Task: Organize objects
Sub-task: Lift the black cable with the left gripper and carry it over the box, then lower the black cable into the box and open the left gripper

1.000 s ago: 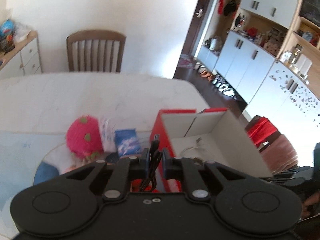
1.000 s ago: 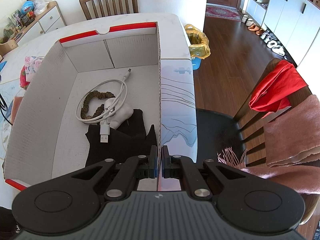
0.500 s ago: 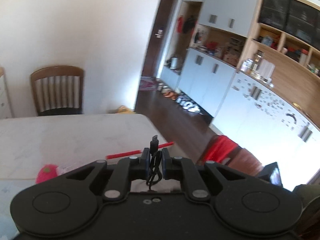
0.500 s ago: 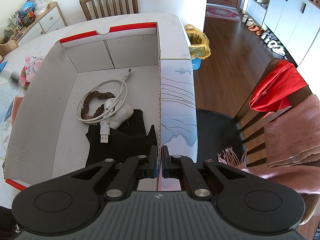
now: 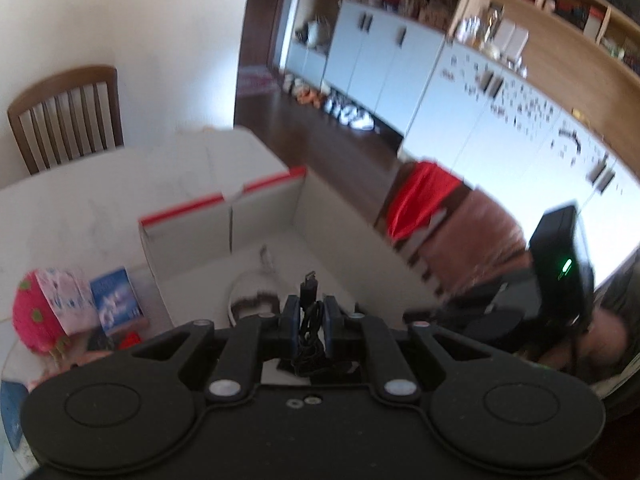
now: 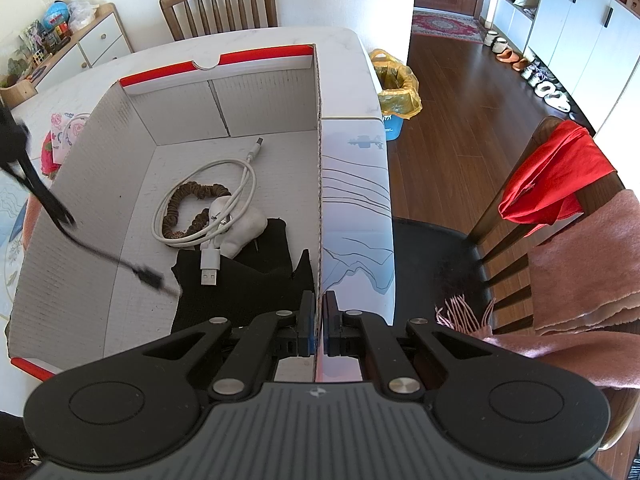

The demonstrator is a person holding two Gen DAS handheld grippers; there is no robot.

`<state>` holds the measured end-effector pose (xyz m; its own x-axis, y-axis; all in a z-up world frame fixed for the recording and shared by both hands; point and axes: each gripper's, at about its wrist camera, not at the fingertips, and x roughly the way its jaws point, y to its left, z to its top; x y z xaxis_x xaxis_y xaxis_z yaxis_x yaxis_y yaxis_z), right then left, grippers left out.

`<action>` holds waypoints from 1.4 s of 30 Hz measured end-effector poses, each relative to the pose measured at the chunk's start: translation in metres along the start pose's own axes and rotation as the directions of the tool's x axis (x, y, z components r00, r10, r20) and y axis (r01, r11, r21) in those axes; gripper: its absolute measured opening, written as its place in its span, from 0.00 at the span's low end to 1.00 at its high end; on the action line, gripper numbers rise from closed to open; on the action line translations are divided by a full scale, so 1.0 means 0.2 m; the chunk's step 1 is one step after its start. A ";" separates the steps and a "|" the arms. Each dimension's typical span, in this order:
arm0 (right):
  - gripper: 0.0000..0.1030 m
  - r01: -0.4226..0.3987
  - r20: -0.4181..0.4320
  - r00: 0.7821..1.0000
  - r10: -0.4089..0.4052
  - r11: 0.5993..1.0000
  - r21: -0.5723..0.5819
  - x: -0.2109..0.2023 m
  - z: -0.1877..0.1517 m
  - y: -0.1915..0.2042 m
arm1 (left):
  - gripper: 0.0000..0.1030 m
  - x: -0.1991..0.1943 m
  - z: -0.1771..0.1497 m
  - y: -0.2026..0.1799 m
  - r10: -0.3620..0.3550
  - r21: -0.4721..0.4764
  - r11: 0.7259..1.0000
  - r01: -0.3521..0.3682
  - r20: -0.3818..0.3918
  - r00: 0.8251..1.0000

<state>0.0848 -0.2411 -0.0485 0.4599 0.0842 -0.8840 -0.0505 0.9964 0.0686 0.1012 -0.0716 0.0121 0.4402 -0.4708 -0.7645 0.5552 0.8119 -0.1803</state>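
Observation:
My left gripper (image 5: 310, 322) is shut on a black cable (image 5: 308, 304), whose plug sticks up between the pads. It hangs over the open white cardboard box (image 5: 192, 204) with red rims. In the right wrist view the same black cable (image 6: 100, 254) slants in blurred over the left wall of the box (image 6: 260, 108), plug end low inside. My right gripper (image 6: 319, 328) is shut on the box's right wall, near its front corner. On the box floor lie a white USB cable (image 6: 208, 196), a brown scrunchie (image 6: 188, 216), a white lump (image 6: 244, 226) and a black cloth (image 6: 240, 292).
Left of the box on the table lie a pink strawberry plush (image 5: 34, 320) and a blue packet (image 5: 116, 300). A chair with a red cloth (image 6: 548, 180) and a pink scarf (image 6: 580, 272) stands right of the table. A yellow-lined bin (image 6: 396, 84) sits beyond the table's corner.
My left gripper has swung right with the black cable and now looks into the box; the cable now hangs over the box's left wall. The right gripper has not moved.

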 end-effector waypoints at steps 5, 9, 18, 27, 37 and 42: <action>0.03 0.001 0.000 1.000 -0.001 1.000 -0.001 0.00 0.00 0.00 | 0.09 0.11 -0.09 0.01 0.015 0.010 1.000 -0.014 -0.092 0.996; 0.03 0.000 0.000 1.000 0.000 1.000 0.000 0.00 0.00 0.00 | 0.09 0.21 -0.10 0.02 0.033 0.023 0.999 -0.030 -0.141 0.989; 0.04 0.000 0.000 1.000 0.000 1.000 0.001 0.00 0.00 0.00 | 0.09 0.40 -0.07 0.04 0.080 0.035 0.997 -0.075 -0.207 0.975; 0.04 0.000 0.000 1.000 0.000 1.000 0.000 0.00 0.00 0.00 | 0.14 0.56 -0.08 0.04 0.144 0.068 0.989 -0.131 -0.256 0.956; 0.04 0.000 0.000 1.000 0.000 1.000 0.001 0.00 0.00 0.00 | 0.38 0.60 -0.08 0.07 0.183 0.064 0.983 -0.172 -0.270 0.945; 0.03 0.000 0.000 1.000 0.000 1.000 0.001 0.00 0.00 0.00 | 0.56 0.57 -0.05 0.04 0.181 0.068 0.983 -0.169 -0.241 0.954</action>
<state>0.0849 -0.2412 -0.0486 0.4602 0.0844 -0.8838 -0.0497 0.9964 0.0692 0.1480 -0.1144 -0.0827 0.3503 -0.2193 -0.9106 0.5196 0.8544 -0.0059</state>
